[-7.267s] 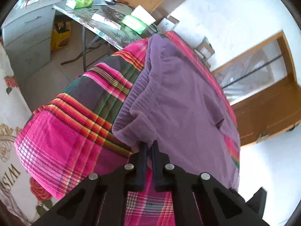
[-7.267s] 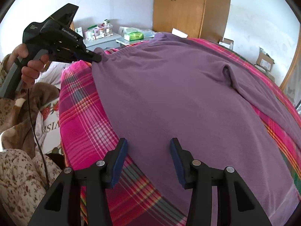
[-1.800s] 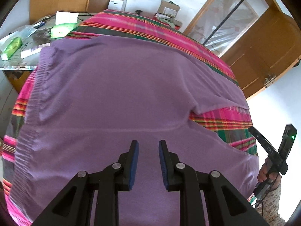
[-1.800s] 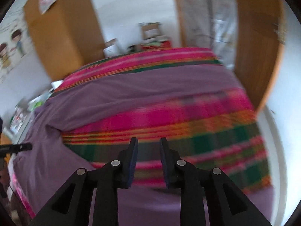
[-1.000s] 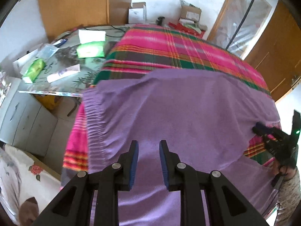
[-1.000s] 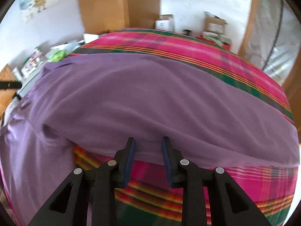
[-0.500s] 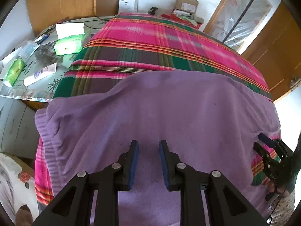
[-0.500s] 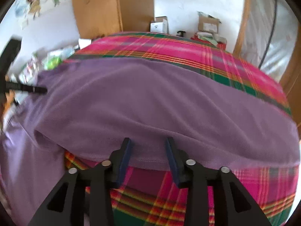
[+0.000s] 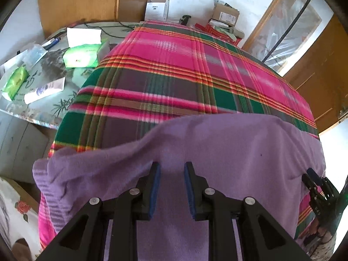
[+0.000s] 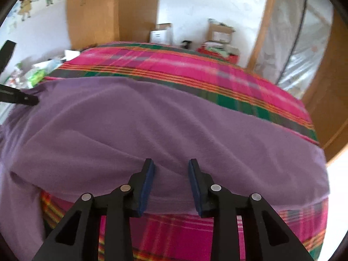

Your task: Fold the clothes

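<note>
**Purple sweater half folded on the bed**

Purple sweater lies doubled over on the plaid bedspread. Left tongs are spread apart above the cloth, pinching nothing. Right tongs are closing around the folded edge but don't press it yet. Next, I think, they must pinch that edge for another fold.

The soft purple fleece-like garment has a matt, slightly fuzzy surface, with a ribbed knit hem at its left edge. Under it lies a pink, green and orange checked woven cloth cover, matt as well. The black matt plastic left gripper carries blue pads that look like rubber and shiny metal screws. The side table top looks glossy, like glass. The cupboard is smooth wood.
</note>
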The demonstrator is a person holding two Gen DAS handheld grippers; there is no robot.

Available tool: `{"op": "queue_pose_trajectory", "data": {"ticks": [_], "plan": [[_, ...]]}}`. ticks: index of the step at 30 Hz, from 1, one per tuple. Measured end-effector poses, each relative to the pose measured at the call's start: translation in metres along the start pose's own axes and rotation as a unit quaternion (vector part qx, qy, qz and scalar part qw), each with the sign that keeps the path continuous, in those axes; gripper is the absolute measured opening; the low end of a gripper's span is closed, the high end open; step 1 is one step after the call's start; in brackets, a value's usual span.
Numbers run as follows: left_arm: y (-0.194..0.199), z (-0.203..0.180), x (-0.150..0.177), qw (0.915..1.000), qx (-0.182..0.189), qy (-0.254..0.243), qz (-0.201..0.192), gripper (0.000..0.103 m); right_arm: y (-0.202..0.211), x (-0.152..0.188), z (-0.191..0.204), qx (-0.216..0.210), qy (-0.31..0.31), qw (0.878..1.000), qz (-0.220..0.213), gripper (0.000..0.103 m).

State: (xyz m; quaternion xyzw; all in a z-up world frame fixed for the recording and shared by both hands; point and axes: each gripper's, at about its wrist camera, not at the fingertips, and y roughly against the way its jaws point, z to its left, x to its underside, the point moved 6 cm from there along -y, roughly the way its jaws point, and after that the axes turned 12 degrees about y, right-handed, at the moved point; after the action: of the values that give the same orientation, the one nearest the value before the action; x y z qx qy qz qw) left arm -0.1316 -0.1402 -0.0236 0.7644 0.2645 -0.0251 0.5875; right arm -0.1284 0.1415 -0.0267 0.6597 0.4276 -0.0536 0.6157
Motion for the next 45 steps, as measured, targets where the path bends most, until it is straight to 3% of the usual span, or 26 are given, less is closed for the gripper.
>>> {"op": "queue_pose_trajectory", "data": {"ticks": [4, 8, 15, 20, 30, 37, 45], "plan": [[0.000, 0.000, -0.002, 1.0000, 0.002, 0.002, -0.001, 0.023, 0.008, 0.003, -0.006, -0.030, -0.045, 0.999, 0.000, 0.033], [0.000, 0.002, -0.001, 1.0000, 0.004, 0.003, -0.001, 0.023, 0.029, 0.002, 0.011, -0.103, -0.063, 0.992, -0.024, 0.033], [0.000, -0.002, 0.000, 0.9999, -0.011, -0.009, -0.004, 0.023, 0.065, 0.011, 0.062, -0.224, -0.036, 0.973, -0.049, 0.033], [0.002, 0.001, 0.000, 0.9997, -0.022, -0.010, 0.008, 0.023, 0.065, 0.012, 0.070, -0.212, -0.014, 0.976, -0.043, 0.033], [0.038, 0.058, -0.017, 0.9948, -0.100, 0.016, -0.010, 0.023, 0.081, -0.016, 0.032, -0.172, -0.022, 0.983, -0.066, 0.035], [0.100, 0.072, -0.032, 0.9879, -0.145, -0.018, -0.052, 0.023, 0.130, -0.065, 0.005, -0.135, 0.016, 0.985, -0.111, 0.035], [0.147, 0.054, -0.043, 0.9762, -0.179, -0.096, -0.076, 0.023, 0.185, -0.135, 0.011, -0.155, 0.064, 0.972, -0.162, 0.036]]}}
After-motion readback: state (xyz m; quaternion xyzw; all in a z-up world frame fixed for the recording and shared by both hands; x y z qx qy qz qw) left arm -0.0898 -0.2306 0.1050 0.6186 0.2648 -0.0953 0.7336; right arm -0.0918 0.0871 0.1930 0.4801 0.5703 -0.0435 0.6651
